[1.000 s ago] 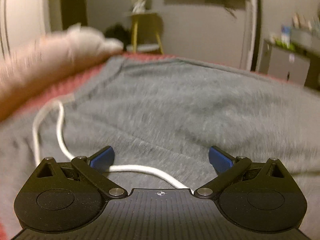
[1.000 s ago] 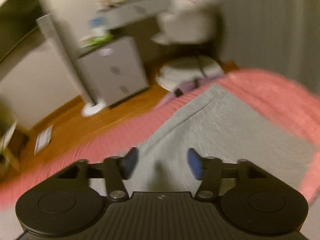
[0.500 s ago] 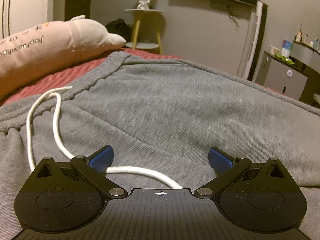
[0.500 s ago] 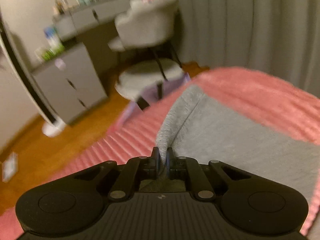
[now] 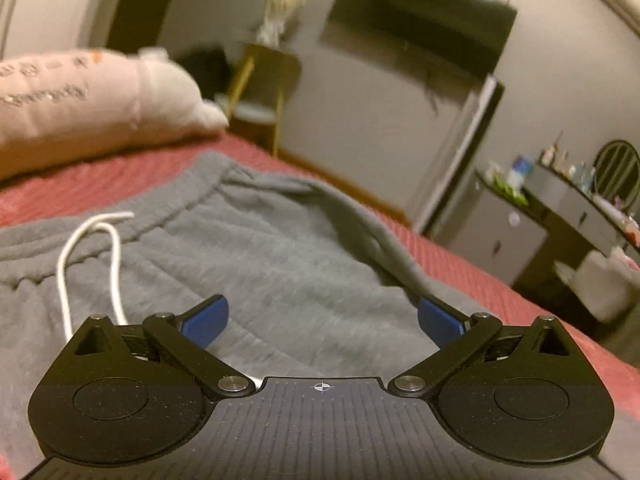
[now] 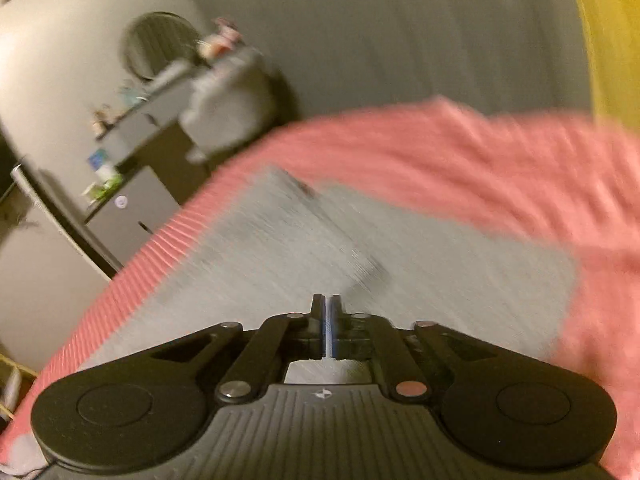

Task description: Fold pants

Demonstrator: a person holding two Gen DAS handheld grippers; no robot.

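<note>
Grey pants (image 5: 256,264) lie spread on the pink-red bedspread (image 5: 500,280), waistband and white drawstring (image 5: 114,248) toward the pillow (image 5: 80,108). One ridge of cloth along the far edge stands lifted off the bed and runs down toward your left gripper's right finger; beyond that, no completed fold is visible, so judge the task as barely begun, with the main folds all left to make. Your left gripper (image 5: 322,322) hovers low over the seat of the pants with its jaws spread wide and nothing between its blue pads (image 5: 206,320). Your right gripper (image 6: 327,312) has its jaws brought together, with only a thin pale sliver between them. The blurred right wrist view does not show plainly whether that sliver is pinched cloth, though grey fabric (image 6: 360,248) lies directly beneath and ahead.
</note>
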